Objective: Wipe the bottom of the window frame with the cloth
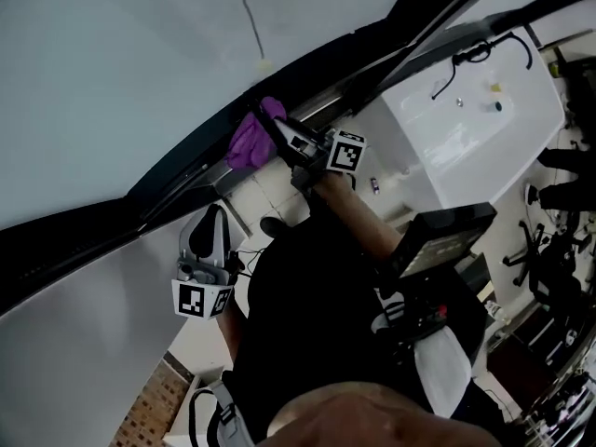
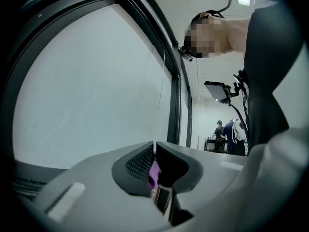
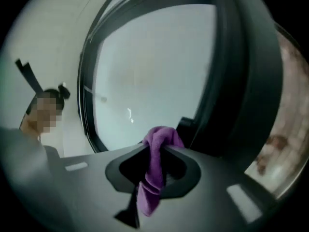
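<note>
Cloth (image 1: 248, 140), purple, sits clamped in the right tongs (image 1: 277, 136) against the dark window frame (image 1: 177, 170). Left tongs (image 2: 155, 153) are nearly closed, empty.

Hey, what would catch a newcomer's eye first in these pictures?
The purple cloth stands out, pinched in the right gripper at the dark bottom window frame, upper centre of the head view. The left gripper sits lower left, jaws nearly together, holding nothing.
</note>
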Demonstrator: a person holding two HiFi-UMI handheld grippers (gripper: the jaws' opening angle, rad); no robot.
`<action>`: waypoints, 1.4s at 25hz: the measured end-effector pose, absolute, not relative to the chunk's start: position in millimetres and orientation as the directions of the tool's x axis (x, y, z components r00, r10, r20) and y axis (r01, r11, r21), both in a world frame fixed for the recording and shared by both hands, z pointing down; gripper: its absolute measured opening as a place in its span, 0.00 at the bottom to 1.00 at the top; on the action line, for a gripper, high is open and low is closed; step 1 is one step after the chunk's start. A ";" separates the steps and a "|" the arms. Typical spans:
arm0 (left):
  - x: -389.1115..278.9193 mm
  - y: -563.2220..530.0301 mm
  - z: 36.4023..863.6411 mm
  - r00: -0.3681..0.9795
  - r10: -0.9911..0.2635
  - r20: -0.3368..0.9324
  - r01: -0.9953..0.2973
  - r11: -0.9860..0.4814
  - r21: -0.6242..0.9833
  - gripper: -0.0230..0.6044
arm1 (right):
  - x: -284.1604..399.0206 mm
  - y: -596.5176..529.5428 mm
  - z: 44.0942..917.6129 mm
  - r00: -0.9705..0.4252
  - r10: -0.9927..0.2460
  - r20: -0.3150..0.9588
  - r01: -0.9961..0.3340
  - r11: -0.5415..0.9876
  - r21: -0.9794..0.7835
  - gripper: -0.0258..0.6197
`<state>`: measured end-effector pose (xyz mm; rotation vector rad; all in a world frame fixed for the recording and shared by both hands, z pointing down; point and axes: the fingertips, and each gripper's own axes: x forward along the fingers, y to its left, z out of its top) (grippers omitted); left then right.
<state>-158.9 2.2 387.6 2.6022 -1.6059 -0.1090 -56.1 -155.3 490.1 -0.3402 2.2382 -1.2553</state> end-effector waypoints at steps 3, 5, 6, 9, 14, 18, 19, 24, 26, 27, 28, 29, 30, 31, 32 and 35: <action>-157.3 4.2 386.8 0.466 -0.885 -0.017 -0.879 -0.465 0.101 0.07 | -67.7 -156.6 495.1 -0.692 -0.537 -0.482 0.244 0.454 -0.857 0.12; -154.0 5.2 386.9 0.483 -0.876 -0.017 -0.871 -0.482 0.097 0.07 | -63.7 -156.8 498.7 -0.622 -0.563 -0.544 0.347 0.424 -0.836 0.11; -152.5 5.7 387.2 0.489 -0.872 -0.016 -0.868 -0.488 0.097 0.07 | -58.1 -154.6 499.8 -0.584 -0.570 -0.578 0.408 0.409 -0.816 0.11; -151.8 7.8 388.6 0.499 -0.866 -0.013 -0.861 -0.498 0.105 0.07 | -37.9 -135.2 498.3 -0.523 -0.548 -0.653 0.537 0.383 -0.752 0.11; -153.6 5.5 387.6 0.513 -0.858 -0.022 -0.852 -0.512 0.111 0.07 | 8.9 -77.2 466.1 -0.517 -0.383 -0.765 0.621 0.447 -0.644 0.11; -153.7 0.6 392.5 0.517 -0.856 -0.028 -0.847 -0.516 0.132 0.07 | -3.6 -111.8 509.8 -0.588 -0.535 -0.607 0.461 0.395 -0.795 0.12; -151.8 1.3 392.7 0.520 -0.854 -0.027 -0.845 -0.519 0.133 0.07 | -16.6 -124.6 520.4 -0.577 -0.575 -0.580 0.478 0.338 -0.811 0.12; -144.8 6.8 390.3 0.526 -0.850 -0.023 -0.843 -0.525 0.116 0.07 | -64.9 -142.8 504.5 -0.511 -0.582 -0.633 0.564 0.329 -0.757 0.11; -148.1 8.5 392.3 0.519 -0.855 -0.014 -0.848 -0.517 0.115 0.07 | -67.6 -144.4 502.9 -0.489 -0.582 -0.650 0.567 0.353 -0.744 0.12; -149.6 9.2 393.6 0.516 -0.857 -0.009 -0.850 -0.513 0.118 0.07 | -67.8 -144.4 502.6 -0.488 -0.581 -0.651 0.562 0.362 -0.744 0.12; -150.4 9.6 394.7 0.514 -0.858 -0.005 -0.851 -0.511 0.121 0.07 | -68.0 -143.5 501.6 -0.493 -0.576 -0.652 0.557 0.367 -0.745 0.11; -150.2 9.8 395.4 0.513 -0.858 -0.002 -0.852 -0.510 0.123 0.07 | -68.7 -140.4 499.9 -0.505 -0.562 -0.655 0.553 0.372 -0.746 0.11; -148.9 10.0 395.5 0.515 -0.857 0.000 -0.851 -0.511 0.124 0.07 | -69.8 -134.6 498.0 -0.524 -0.537 -0.661 0.549 0.380 -0.744 0.11; -147.0 10.0 394.8 0.518 -0.855 0.000 -0.848 -0.514 0.125 0.07 | -70.7 -126.0 496.3 -0.549 -0.501 -0.668 0.544 0.393 -0.742 0.11; -144.9 9.9 394.0 0.523 -0.852 -0.002 -0.846 -0.519 0.124 0.07 | -70.8 -115.2 494.7 -0.577 -0.458 -0.677 0.533 0.417 -0.736 0.11; -142.9 8.1 394.1 0.533 -0.846 -0.008 -0.839 -0.530 0.128 0.07 | -58.4 -76.0 477.9 -0.623 -0.297 -0.724 0.501 0.559 -0.661 0.11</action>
